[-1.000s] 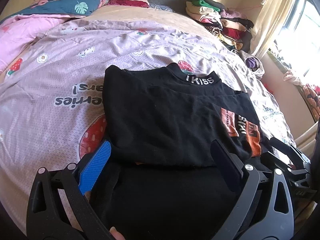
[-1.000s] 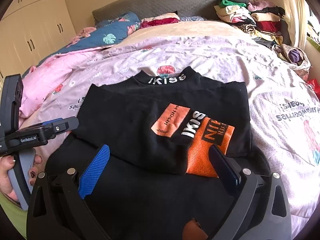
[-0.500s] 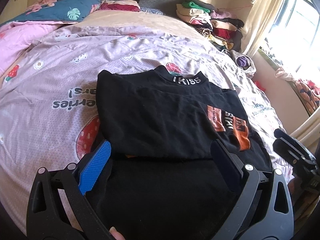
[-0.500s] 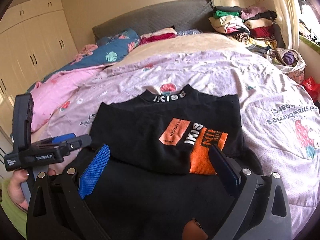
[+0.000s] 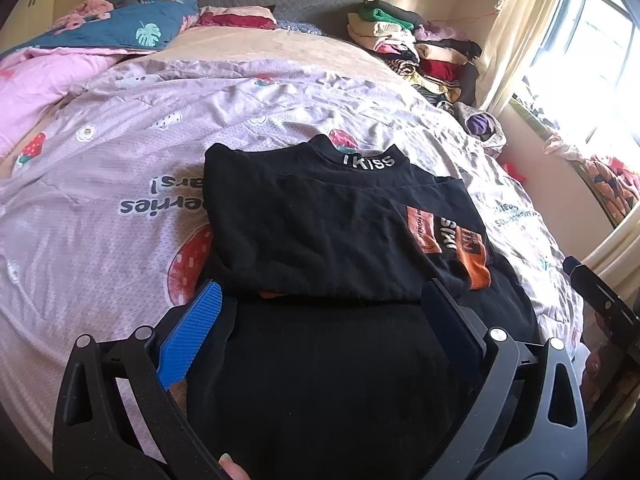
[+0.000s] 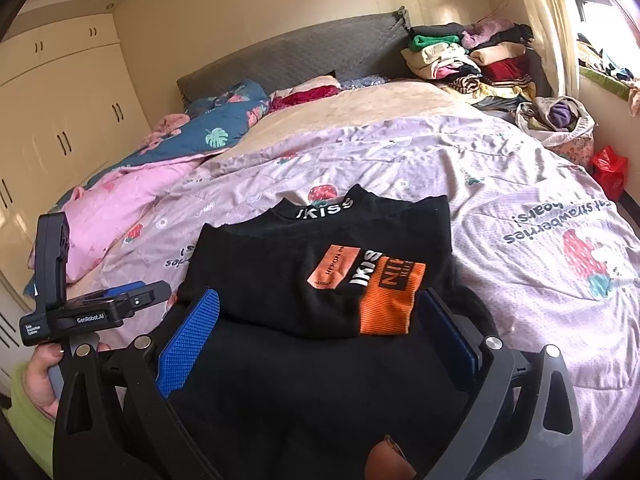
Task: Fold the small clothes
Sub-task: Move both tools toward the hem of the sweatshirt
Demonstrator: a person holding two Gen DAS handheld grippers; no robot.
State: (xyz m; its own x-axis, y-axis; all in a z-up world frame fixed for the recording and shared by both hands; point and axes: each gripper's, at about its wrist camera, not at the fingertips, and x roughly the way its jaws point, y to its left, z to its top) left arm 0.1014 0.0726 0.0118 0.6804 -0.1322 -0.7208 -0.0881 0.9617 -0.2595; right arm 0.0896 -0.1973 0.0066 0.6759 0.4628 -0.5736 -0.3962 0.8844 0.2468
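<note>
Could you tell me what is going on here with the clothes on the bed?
A person is folding a black top on the bed, holding a gripper in each hand. The top lies with its sleeves folded in across the body, the orange-cuffed sleeve uppermost, and its lower half unfolded. The left gripper and the right gripper are both open above the near hem, gripping nothing. A pile of clothes sits by the headboard.

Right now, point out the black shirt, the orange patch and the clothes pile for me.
black shirt (image 5: 312,236): left wrist view, plain folded front.
orange patch (image 6: 386,306): right wrist view, ribbed lower part.
clothes pile (image 6: 472,60): right wrist view, middle of the stack by the headboard.
</note>
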